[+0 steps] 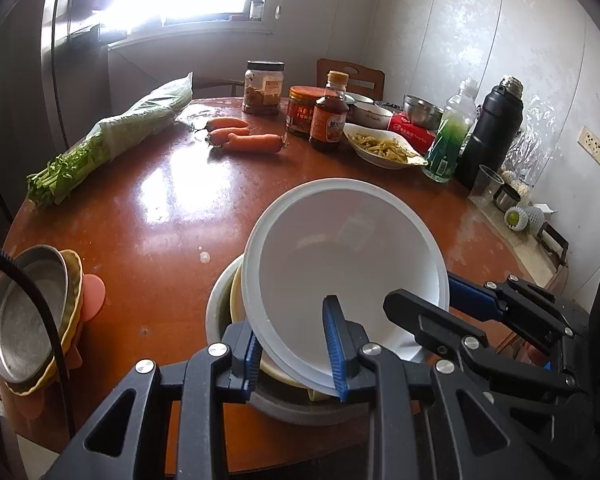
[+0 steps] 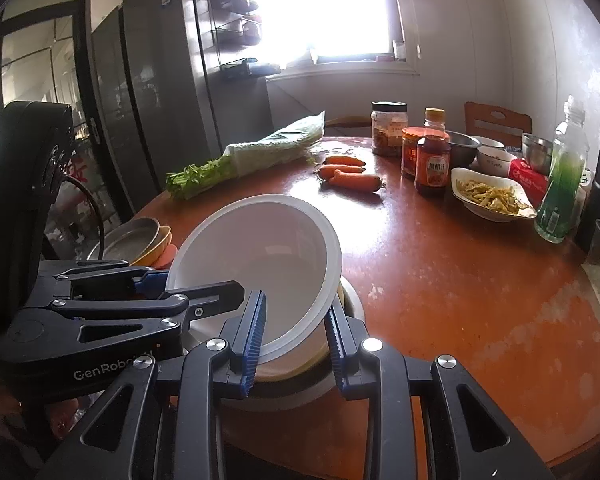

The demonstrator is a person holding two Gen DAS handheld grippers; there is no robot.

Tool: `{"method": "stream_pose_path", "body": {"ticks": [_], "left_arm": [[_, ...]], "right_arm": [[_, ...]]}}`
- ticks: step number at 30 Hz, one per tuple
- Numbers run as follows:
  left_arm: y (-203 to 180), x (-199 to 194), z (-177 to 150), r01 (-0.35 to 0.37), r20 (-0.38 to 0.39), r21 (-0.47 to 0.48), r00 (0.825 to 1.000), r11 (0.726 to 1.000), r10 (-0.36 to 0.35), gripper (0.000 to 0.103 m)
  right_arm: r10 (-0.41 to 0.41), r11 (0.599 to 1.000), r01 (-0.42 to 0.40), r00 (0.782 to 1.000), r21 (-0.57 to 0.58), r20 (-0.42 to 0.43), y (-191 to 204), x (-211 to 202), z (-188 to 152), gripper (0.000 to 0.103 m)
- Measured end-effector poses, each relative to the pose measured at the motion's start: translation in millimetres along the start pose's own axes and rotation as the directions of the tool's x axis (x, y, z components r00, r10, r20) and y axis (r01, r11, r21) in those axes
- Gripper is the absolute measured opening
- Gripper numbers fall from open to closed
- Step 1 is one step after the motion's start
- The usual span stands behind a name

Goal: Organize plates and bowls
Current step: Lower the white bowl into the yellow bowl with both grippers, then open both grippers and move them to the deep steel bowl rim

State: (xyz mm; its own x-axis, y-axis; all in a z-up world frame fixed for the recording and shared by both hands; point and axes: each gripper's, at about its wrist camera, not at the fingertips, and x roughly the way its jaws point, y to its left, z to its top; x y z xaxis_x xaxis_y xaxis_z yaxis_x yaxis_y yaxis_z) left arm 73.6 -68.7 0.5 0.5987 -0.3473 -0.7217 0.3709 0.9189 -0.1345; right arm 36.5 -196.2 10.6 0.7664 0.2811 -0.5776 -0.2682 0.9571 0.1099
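A white plastic bowl (image 1: pixel 348 256) is tilted over a stack of bowls (image 1: pixel 224 308) on the round brown table (image 1: pixel 148 216). My left gripper (image 1: pixel 294 352) straddles its near rim, one finger inside and one outside, shut on it. My right gripper (image 2: pixel 296 340) grips the same white bowl (image 2: pixel 260 248) at its rim from the other side; it also shows in the left wrist view (image 1: pixel 452 312). A stack of a steel plate, yellow dish and pink mat (image 1: pixel 36 312) sits at the table's left edge, also seen in the right wrist view (image 2: pixel 136 240).
At the far side lie bagged greens (image 1: pixel 112 136), three carrots (image 1: pixel 244 136), jars and a sauce bottle (image 1: pixel 330 116), a dish of food (image 1: pixel 384 146), steel bowls (image 1: pixel 422 110), a green bottle (image 1: pixel 452 136) and a black flask (image 1: pixel 492 128).
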Motion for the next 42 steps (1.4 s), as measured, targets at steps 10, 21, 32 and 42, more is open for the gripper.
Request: {"method": "stream_pose_path", "body": {"ticks": [10,21,32,42], "left_arm": [[4.1,5.1,-4.8,-0.023,-0.002,-0.008,1.0,1.0,0.023,0.028],[4.8,18.4,-12.0,-0.053,-0.02,-0.006,0.998,0.999,0.053,0.028],[6.3,16.4,-13.4,-0.053,-0.019,-0.007,0.998,0.999,0.052,0.029],[10.9,15.2,-13.9,-0.079,-0.004,-0.012,0.997,0.997,0.079,0.051]], "right_arm": [[0.006,1.0,-0.006,1.0,-0.012,-0.017,4.7,6.0,-5.3,0.032],[0.013,1.0,-0.013,0.999,-0.005,-0.05,2.1,16.7,-12.6,0.032],[0.001,1.0,0.0,0.999,0.003,-0.052,0.6,19.1,-15.0,0.032],[-0.003,0.997,0.007,0.998,0.072,-0.056,-12.8,18.6,-13.8,0.049]]}}
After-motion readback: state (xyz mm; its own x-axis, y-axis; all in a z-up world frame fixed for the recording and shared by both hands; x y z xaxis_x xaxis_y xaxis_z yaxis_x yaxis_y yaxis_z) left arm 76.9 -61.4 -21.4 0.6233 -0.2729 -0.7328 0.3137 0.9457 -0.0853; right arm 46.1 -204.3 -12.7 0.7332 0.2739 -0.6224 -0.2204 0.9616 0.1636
